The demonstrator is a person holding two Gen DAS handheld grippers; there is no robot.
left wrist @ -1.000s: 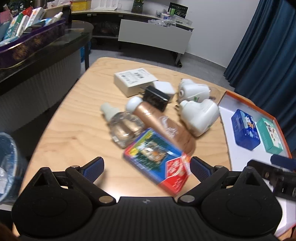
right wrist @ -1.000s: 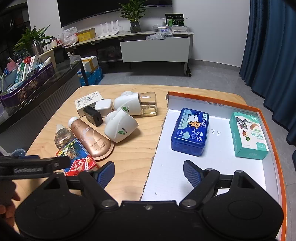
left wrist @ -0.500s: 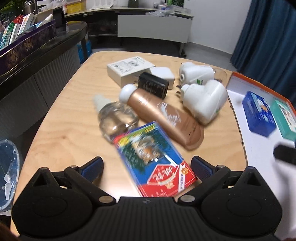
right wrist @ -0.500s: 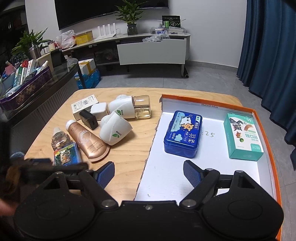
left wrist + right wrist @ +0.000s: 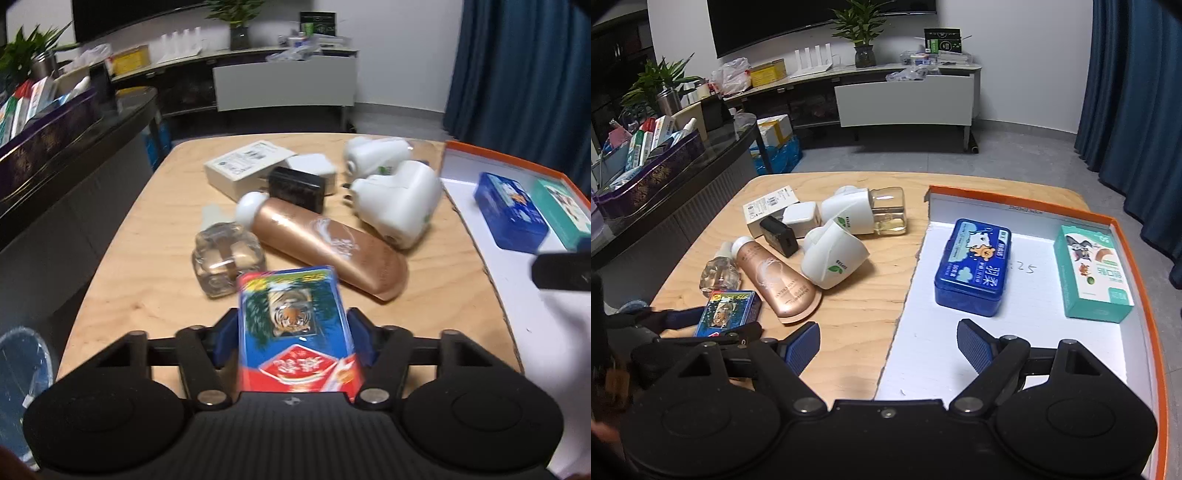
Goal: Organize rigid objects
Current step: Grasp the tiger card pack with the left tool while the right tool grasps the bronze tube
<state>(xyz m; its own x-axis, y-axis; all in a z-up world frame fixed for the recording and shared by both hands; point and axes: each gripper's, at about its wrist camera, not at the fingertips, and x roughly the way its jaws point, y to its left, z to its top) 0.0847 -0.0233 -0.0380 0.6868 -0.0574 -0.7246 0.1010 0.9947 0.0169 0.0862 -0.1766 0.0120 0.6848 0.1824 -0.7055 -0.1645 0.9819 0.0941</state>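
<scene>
**Left gripper closing on the tiger box**

The left gripper [image 5: 293, 338] is closing its jaws around the small blue-and-red cardboard box with a tiger picture [image 5: 295, 332], lying between its pads on the wooden table [image 5: 147, 288]. The right gripper [image 5: 886, 343] is hovering spread apart, empty, over the orange-rimmed white tray [image 5: 1027, 210].

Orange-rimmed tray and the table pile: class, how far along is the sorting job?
Done: blue tin and green box lie in the tray. In hand: left gripper is closing on the tiger box. Left: bronze tube, bottles, plug-in units and small boxes still on the table.
</scene>
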